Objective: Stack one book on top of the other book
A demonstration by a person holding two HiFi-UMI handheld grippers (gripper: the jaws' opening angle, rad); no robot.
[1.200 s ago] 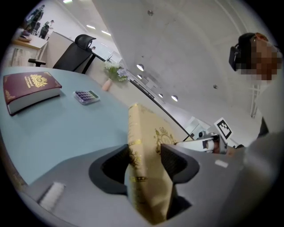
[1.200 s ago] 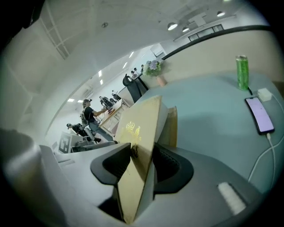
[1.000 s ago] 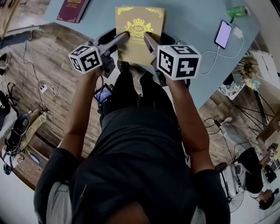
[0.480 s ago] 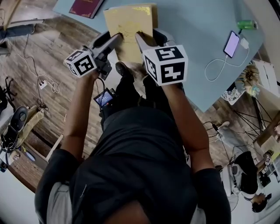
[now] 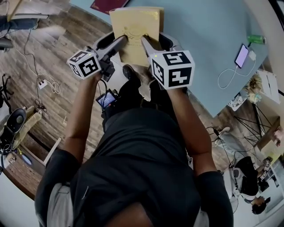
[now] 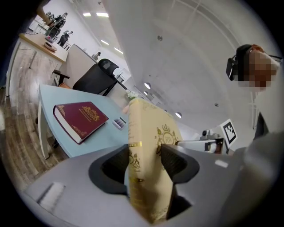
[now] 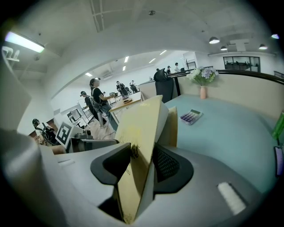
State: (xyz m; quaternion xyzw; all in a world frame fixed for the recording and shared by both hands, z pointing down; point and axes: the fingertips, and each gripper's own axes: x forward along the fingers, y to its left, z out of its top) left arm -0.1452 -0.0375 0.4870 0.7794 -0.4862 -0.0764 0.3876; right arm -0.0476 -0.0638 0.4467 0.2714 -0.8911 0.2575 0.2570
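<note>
The left tool [image 5: 123, 42] and right tool [image 5: 145, 42] both grip the gold book [image 5: 135, 24]. It has lifted off the tabletop [image 5: 199, 22] toward the red book [image 6: 80, 119] by the corner, so stacking comes next.

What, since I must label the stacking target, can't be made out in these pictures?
- Red book: head view, mostly cut off by the top edge.
- Yellow book, near end: head view, covered by both grippers' fingers.
- Phone screen: head view, too small to read.
- Yellow book's crest print: head view, too faint to read.
</note>
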